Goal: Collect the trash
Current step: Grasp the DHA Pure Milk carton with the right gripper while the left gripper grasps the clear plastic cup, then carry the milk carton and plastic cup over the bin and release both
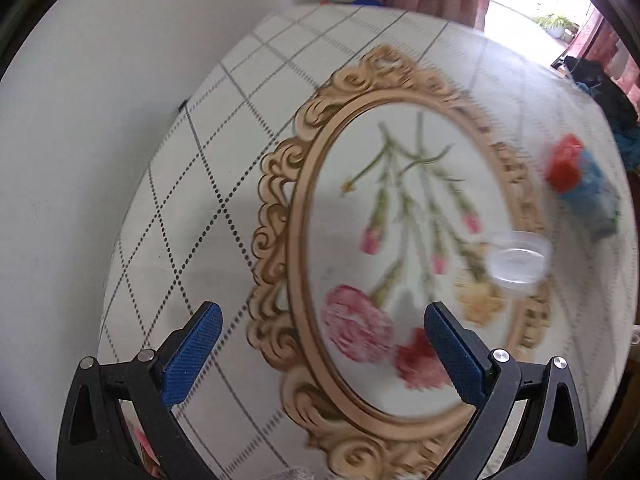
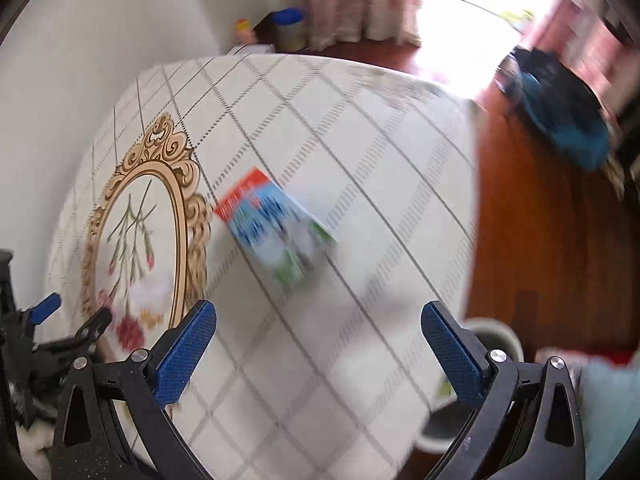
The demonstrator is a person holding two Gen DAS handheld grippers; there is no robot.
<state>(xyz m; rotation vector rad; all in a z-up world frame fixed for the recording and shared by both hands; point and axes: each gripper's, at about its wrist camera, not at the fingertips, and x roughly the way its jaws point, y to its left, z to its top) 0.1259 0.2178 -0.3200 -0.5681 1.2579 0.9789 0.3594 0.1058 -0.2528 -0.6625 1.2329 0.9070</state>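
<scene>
A blue, red and green carton (image 2: 276, 226) lies on its side on the round table (image 2: 360, 128); it shows at the right of the left wrist view (image 1: 582, 186). A clear plastic cup (image 1: 518, 258) lies on the floral print near the oval gold frame pattern. My left gripper (image 1: 322, 348) is open and empty above the print, short of the cup. My right gripper (image 2: 318, 348) is open and empty, short of the carton. The left gripper also shows at the left edge of the right wrist view (image 2: 74, 318).
A white bin (image 2: 472, 384) with a dark liner stands on the wooden floor by the table's right edge. A white wall runs along the left. Dark and blue bags (image 2: 560, 112) lie on the floor at the right. Pink curtains hang behind.
</scene>
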